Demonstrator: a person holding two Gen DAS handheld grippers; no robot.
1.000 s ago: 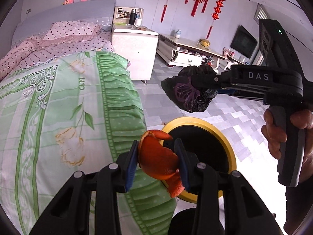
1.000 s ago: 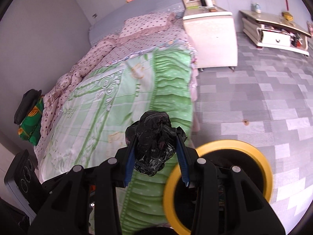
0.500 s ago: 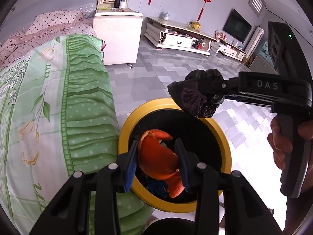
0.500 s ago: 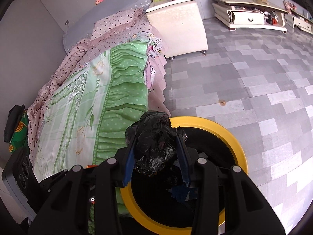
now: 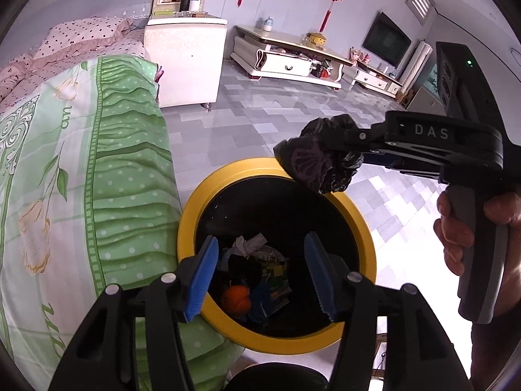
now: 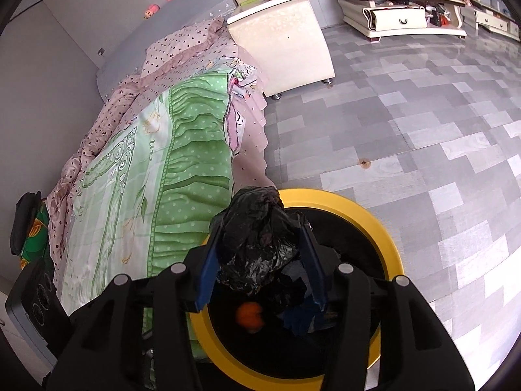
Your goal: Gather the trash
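Note:
A round bin with a yellow rim [image 5: 195, 202] stands on the floor beside the bed; it also shows in the right wrist view [image 6: 387, 228]. My left gripper [image 5: 260, 273] is open and empty above the bin's mouth. An orange peel [image 5: 236, 299] lies inside among other trash, and also shows in the right wrist view [image 6: 250, 316]. My right gripper [image 6: 262, 257] is shut on a crumpled black plastic bag [image 6: 257, 244] and holds it over the bin's rim. The bag also shows in the left wrist view [image 5: 320, 161].
The bed with a green floral cover [image 5: 81, 179] lies left of the bin, touching it. A white bedside cabinet [image 5: 187, 62] and a low TV stand [image 5: 286, 58] stand farther back. Grey tiled floor [image 6: 423, 130] spreads to the right.
My left gripper opened and the orange peel dropped into the bin. My right gripper with the black bag stays over the bin.

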